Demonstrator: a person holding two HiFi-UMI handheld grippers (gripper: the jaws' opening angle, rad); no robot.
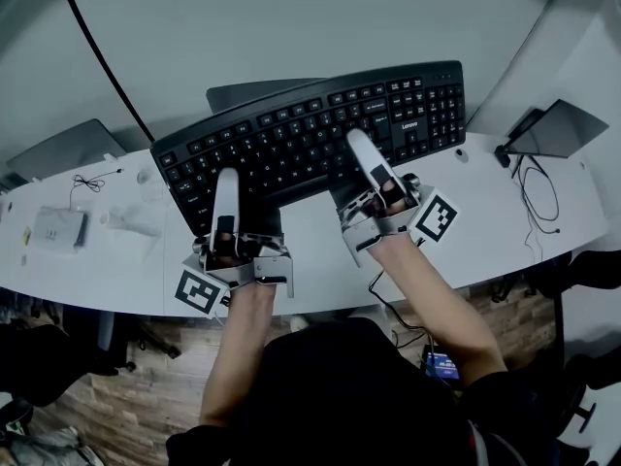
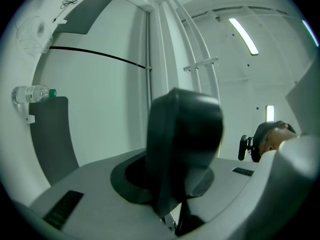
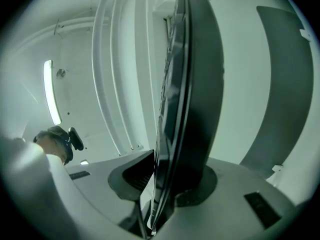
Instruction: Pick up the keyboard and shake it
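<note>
Black plastic keyboard [image 1: 320,129] up off the white counter [image 1: 320,255], gripped along its near long edge in two places. Tilted, with the far edge higher than the near one and the keys turned toward the head camera; Lenovo mark legible near the right end. Left gripper [image 1: 225,181] closed on the keyboard toward its left end, with one white finger laid over the key rows and the other under the body, unseen from above. Right gripper [image 1: 361,146] closed on it right of centre, likewise with one finger on top across the keys. Bare forearms [image 1: 238,348] behind both, over the counter's near edge.

In the left gripper view, dark rounded edge of the keyboard wedged upright between the pale grey fingers [image 2: 100,184], pressed from both sides, with a ceiling light strip [image 2: 243,35] beyond. In the right gripper view, same keyboard edge-on, thin and tall, keys facing left, pinched at its base between the fingers [image 3: 240,184].

On the counter at the left, well apart from the keyboard: closed grey laptop [image 1: 68,149] and small white box [image 1: 56,227] with a thin wire [image 1: 89,181] near it. Behind the keyboard, dark flat pad [image 1: 243,93], partly covered by it. At the far right, another dark slab [image 1: 561,127] with cables [image 1: 534,197] trailing off it. Black cable [image 1: 102,51] slanting across the pale surface beyond. Clear bottle [image 2: 31,94] with a green cap near the pad's corner in the left gripper view.
</note>
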